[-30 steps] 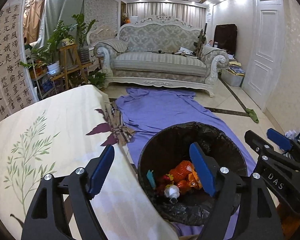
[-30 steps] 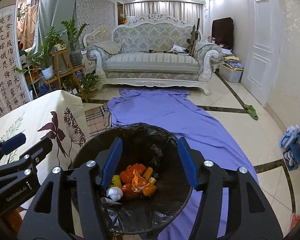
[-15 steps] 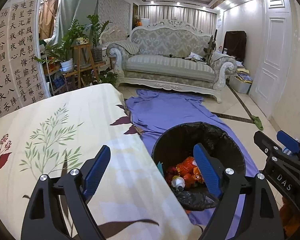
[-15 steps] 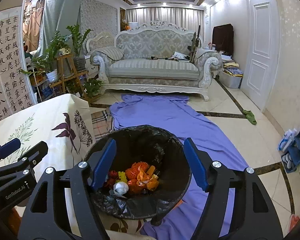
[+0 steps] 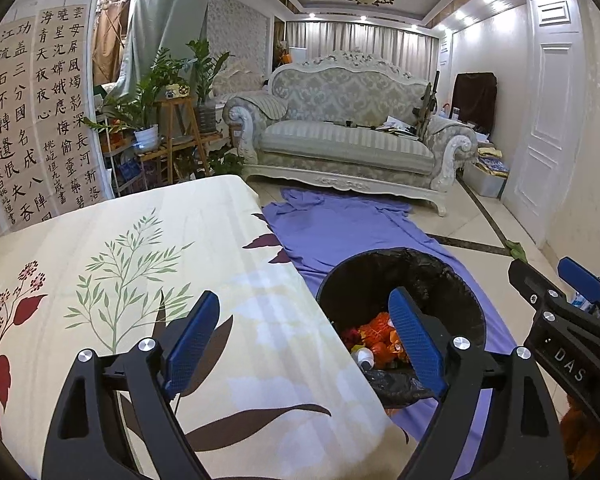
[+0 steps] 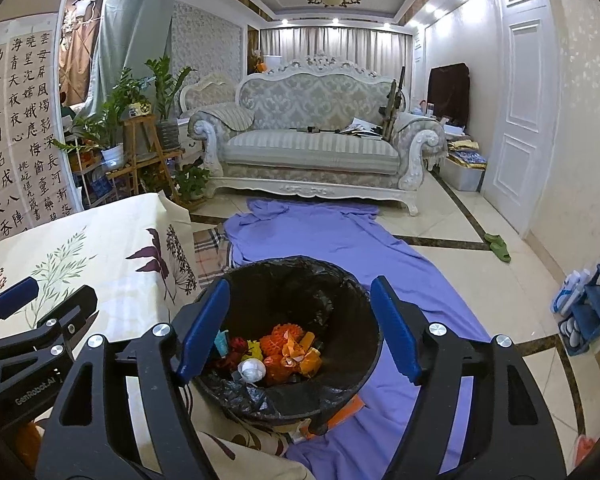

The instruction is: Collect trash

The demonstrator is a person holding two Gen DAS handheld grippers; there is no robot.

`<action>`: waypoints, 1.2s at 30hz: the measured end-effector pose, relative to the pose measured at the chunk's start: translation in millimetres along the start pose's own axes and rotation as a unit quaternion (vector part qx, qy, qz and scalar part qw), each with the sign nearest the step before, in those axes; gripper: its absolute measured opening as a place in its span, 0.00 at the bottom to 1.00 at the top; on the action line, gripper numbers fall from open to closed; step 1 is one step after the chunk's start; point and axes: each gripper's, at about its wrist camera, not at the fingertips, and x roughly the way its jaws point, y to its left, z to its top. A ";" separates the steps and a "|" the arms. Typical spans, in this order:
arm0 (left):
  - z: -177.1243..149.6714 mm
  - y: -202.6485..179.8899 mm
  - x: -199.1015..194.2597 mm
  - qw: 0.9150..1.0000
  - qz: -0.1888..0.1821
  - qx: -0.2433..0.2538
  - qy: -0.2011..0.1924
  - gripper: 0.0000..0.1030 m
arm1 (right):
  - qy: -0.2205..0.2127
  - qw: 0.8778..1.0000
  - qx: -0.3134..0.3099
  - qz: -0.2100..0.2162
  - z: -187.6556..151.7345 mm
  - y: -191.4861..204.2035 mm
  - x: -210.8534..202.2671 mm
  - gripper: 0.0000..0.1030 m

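**Beside the desk: both claws released above a filling bin**

Beside the desk [image 5: 204,280], which is wearing a cream cloth with leaf and flower prints, a black-lined trash bin [image 6: 300,276] is standing on a purple sheet [image 6: 328,236] spread across the tiled floor. Inside the bin, the collected trash [image 6: 284,348] is lying in a heap: orange netting and wrappers, a yellow scrap, a red piece, a small teal item and a white crumpled ball.

The left claw [image 5: 304,344] is hanging wide and released, with nothing between its blue pads [image 5: 190,336]; one pad is showing over the cloth, the other over the bin's near rim. The right claw [image 6: 300,328] is opening at this moment, its jaws framing the bin's mouth from above and gripping nothing.

Each claw is appearing at the edge of the other's view. Farther back, a pale patterned sofa [image 6: 312,140] is sitting against the curtained wall, with potted plants [image 6: 112,120] on wooden stands to one side.
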 end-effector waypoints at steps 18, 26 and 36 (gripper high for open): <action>0.4 -0.3 -0.5 1.000 0.000 0.000 -0.002 0.81 | -0.003 1.000 0.000 -0.002 0.1 -1.6 -5.2 0.69; 0.5 0.6 -0.9 1.000 0.000 -0.001 -0.002 0.81 | -0.003 1.000 0.000 -0.002 0.4 -2.0 -5.3 0.69; 0.5 1.3 -2.6 1.000 0.000 -0.003 -0.003 0.81 | -0.003 1.000 0.000 -0.001 0.0 -1.8 -4.9 0.69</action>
